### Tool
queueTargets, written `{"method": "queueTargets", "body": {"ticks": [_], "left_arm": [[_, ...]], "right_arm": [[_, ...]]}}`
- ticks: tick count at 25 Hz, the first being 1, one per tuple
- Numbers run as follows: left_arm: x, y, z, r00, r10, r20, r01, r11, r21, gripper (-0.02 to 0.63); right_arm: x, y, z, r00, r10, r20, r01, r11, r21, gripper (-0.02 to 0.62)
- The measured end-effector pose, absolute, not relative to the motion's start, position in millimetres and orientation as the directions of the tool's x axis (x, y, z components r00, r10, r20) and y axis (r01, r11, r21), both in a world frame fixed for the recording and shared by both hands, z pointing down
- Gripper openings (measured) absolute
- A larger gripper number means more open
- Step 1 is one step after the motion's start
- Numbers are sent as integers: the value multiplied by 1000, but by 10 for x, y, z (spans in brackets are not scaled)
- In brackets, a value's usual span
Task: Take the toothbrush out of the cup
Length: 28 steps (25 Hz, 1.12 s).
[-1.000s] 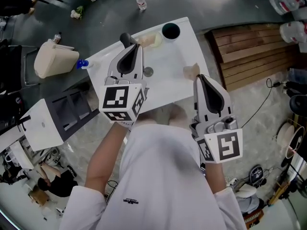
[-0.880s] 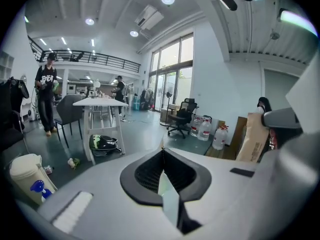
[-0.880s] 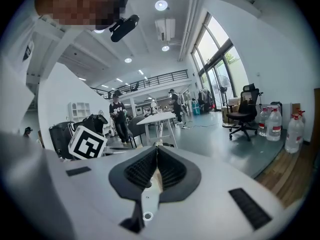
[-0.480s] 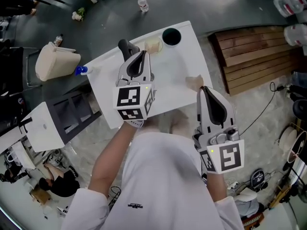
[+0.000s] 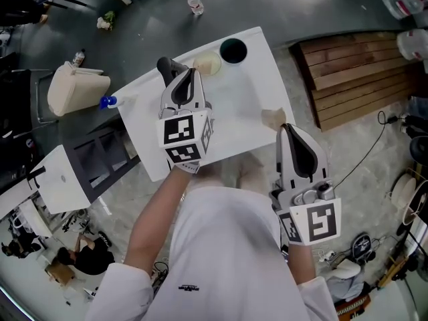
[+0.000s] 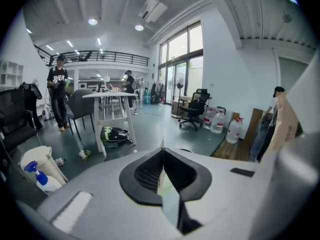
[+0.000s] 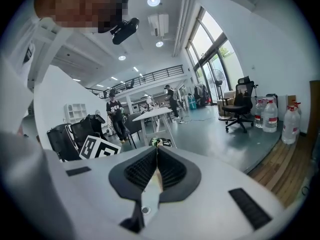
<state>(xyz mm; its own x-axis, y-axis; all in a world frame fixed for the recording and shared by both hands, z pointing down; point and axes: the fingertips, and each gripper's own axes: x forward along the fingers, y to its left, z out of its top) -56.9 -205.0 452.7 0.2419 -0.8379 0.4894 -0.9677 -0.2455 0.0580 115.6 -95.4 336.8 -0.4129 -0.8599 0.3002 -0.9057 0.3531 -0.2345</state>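
A dark round cup [image 5: 233, 50] stands near the far edge of the white table [image 5: 241, 105]. I see no toothbrush in any view, and the cup's inside looks dark. My left gripper [image 5: 206, 64] hangs over the table just left of the cup, its jaws shut with nothing between them. In the left gripper view, that gripper [image 6: 161, 154] shows its black pads pressed together. My right gripper [image 5: 271, 118] is at the table's near right edge, also shut and empty. The right gripper view shows the same for this gripper [image 7: 156, 159].
On the floor to the left, a cream bin [image 5: 75, 85] stands beside a blue-capped spray bottle [image 5: 107, 101]. A wooden platform [image 5: 354, 72] lies right of the table. A white cabinet [image 5: 60, 176] sits near left. A water bottle [image 5: 194, 3] stands on the floor beyond the table.
My left gripper has shifted a little to the right over the table and now hides a small grey disc. My right gripper has drawn back slightly towards the near edge. Both stay shut.
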Motion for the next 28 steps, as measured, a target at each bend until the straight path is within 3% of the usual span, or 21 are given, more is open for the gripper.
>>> {"method": "queueTargets", "body": {"ticks": [14,28], "left_arm": [[-671,-1981,4346,220,-869,443,-973,-225,42,19],[-762,-1677,3840,305,-865,400,-952,-287,104,11]], "right_arm": [[1131,-918,3356,-411,-866,286,-905,350,-242,6],[994,-842,3124,-398,-886,238,-911,353,-212,6]]}}
